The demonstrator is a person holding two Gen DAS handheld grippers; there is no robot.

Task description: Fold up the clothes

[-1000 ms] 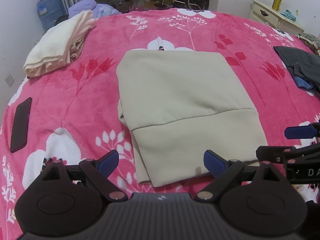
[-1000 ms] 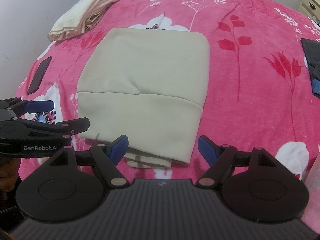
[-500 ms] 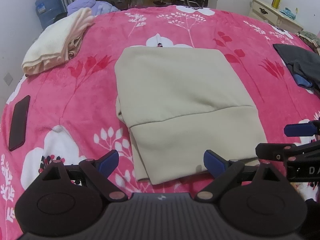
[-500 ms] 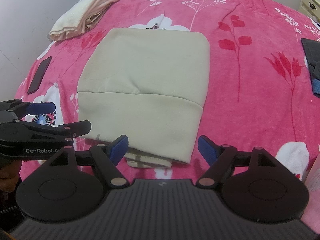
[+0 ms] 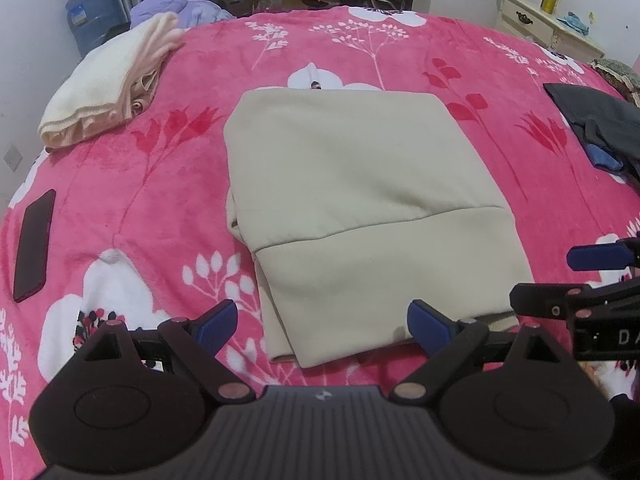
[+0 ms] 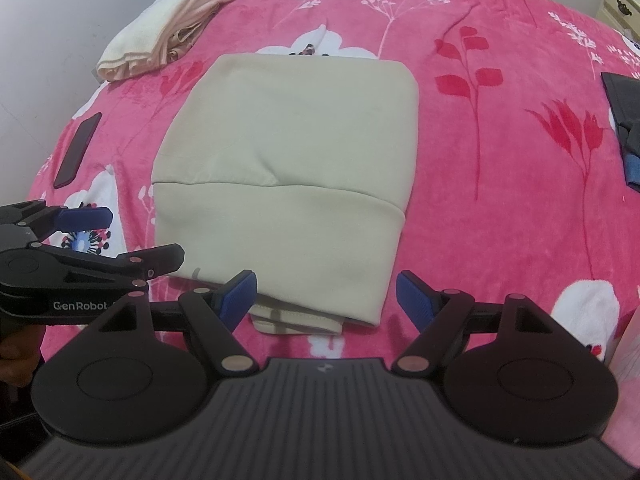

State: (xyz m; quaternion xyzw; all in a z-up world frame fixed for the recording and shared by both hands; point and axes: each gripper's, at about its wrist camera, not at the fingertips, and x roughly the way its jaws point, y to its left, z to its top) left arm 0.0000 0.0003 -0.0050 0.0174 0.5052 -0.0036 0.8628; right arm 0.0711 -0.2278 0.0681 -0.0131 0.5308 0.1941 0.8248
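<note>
Folded beige garment (image 5: pixel 360 216) on the pink floral bed (image 5: pixel 160 184), ahead of left gripper (image 5: pixel 322 322) and right gripper (image 6: pixel 326 294), both jaws wide, empty.

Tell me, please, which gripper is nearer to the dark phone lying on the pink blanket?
Left. The left gripper hovers open over the near left corner of the beige garment, on the side where the phone lies. The right gripper, also open, sits at the garment's near edge, farther from it.
</note>
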